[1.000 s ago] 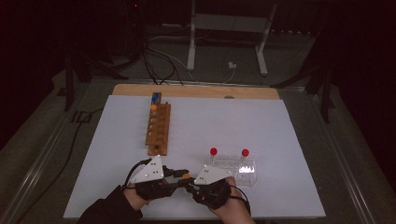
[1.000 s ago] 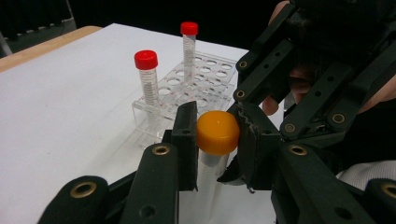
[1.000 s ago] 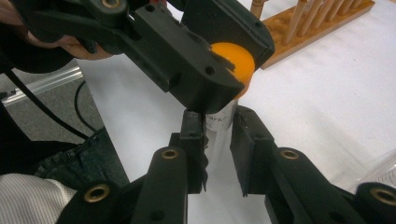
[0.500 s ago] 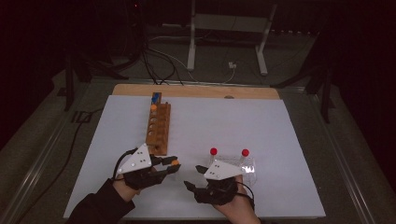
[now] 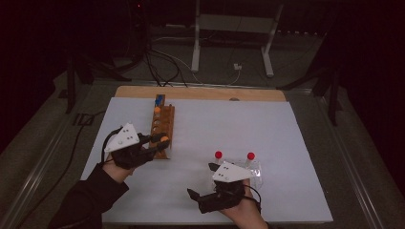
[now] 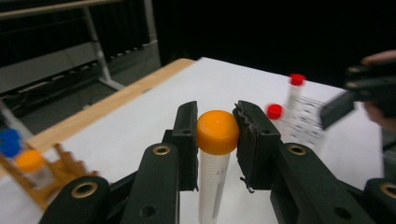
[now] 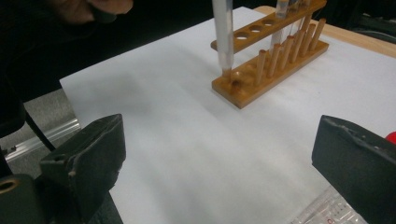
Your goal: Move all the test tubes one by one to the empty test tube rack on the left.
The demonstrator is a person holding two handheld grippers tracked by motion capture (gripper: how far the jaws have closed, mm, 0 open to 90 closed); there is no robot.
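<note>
My left gripper (image 5: 157, 143) is shut on an orange-capped tube (image 6: 217, 133), gripping it just under the cap. The tube hangs upright by the near end of the wooden rack (image 5: 161, 125), and in the right gripper view its tip (image 7: 226, 65) is just above the rack's base (image 7: 271, 60). My right gripper (image 5: 203, 180) is near the front edge. Its jaws have just been opening and now stand wide with only white sheet between them (image 7: 219, 163). The rack holds an orange-capped tube (image 6: 30, 161) and a blue-capped one (image 6: 9, 142).
Two red-capped tubes (image 5: 218, 155) (image 5: 250, 156) stand in a clear holder (image 5: 255, 171) just beyond my right hand. A white sheet (image 5: 286, 143) covers the table and a wooden strip (image 5: 200, 93) runs along its far edge. Cables and a stand's legs lie behind.
The two grippers were together at the front. The left one has lifted away to the rack's near end with the orange-capped tube. The right jaws have spread wide open.
</note>
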